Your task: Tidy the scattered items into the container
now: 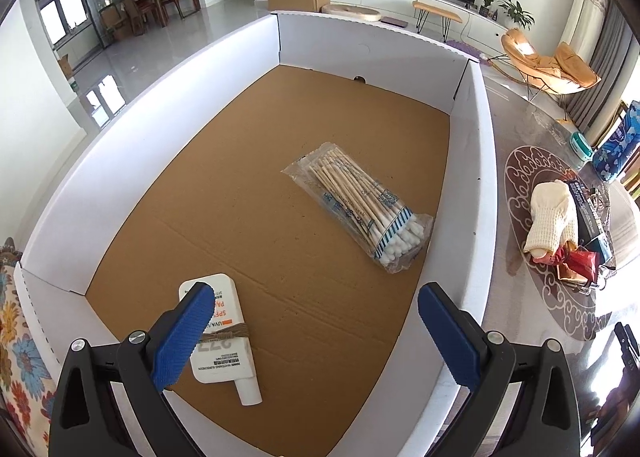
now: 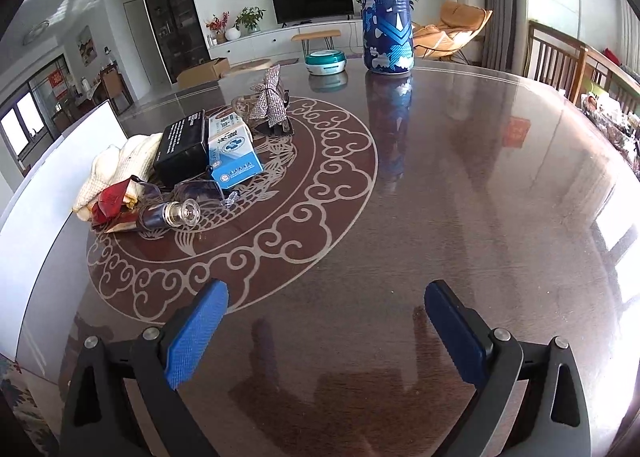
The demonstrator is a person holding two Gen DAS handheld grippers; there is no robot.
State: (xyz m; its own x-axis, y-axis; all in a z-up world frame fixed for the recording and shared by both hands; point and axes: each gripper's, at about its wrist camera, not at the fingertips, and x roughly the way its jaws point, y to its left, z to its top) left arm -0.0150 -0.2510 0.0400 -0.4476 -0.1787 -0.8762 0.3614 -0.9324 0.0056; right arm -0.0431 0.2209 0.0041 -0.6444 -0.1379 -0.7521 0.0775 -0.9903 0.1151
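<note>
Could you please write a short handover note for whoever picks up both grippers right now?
Left gripper: open, empty, hovering over the white cardboard box.
Right gripper: open, empty, above the dark round table.
Done: a bag of cotton swabs and a flat white sunscreen tube lie on the box floor.
Left: the pile on the table beside the box, including a cream knit glove, a black box, a blue and white carton, a small glass bottle, clear glasses and a red wrapper.
</note>
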